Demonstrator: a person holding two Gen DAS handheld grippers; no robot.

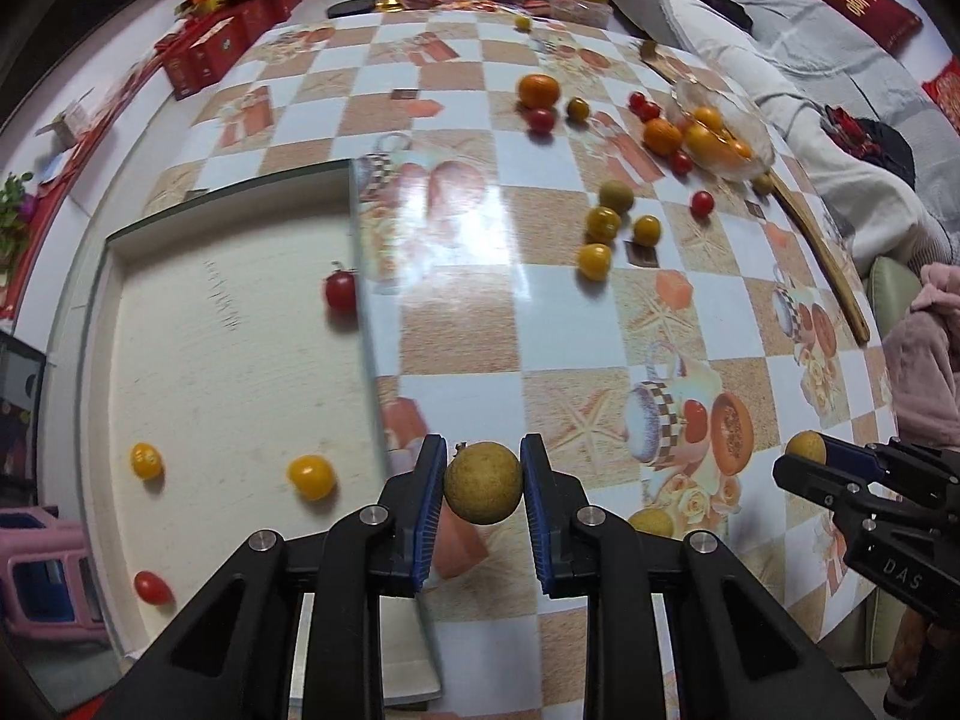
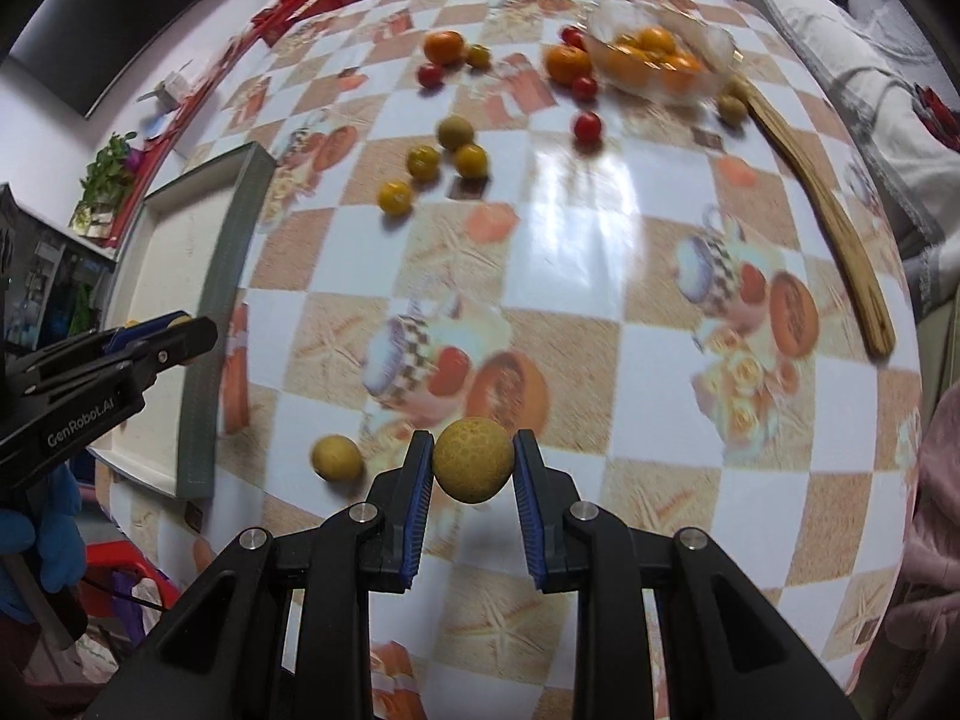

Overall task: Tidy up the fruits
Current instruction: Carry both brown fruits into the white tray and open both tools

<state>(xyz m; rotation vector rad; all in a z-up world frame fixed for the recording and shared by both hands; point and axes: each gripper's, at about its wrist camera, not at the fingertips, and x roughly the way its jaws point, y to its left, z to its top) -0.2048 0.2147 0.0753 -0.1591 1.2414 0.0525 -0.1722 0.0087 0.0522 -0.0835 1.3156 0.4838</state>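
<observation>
Nearest, the left gripper has its blue pads closed on a tan longan, held above the tablecloth just beside the shallow tray. The right gripper likewise pinches a second longan, with a third longan lying loose on the checkered table beside it. Writing shows on the tools: "GenRobot.AI" on the left gripper's side and "DAS" on the right's (both seen from the opposite camera).

The tray holds four pieces: two yellow cherry tomatoes and two red ones. So sorting looks barely begun. Farther off, a cluster of yellow tomatoes, red tomatoes and a tangerine lie scattered. A glass bowl at the far side already holds several oranges.
</observation>
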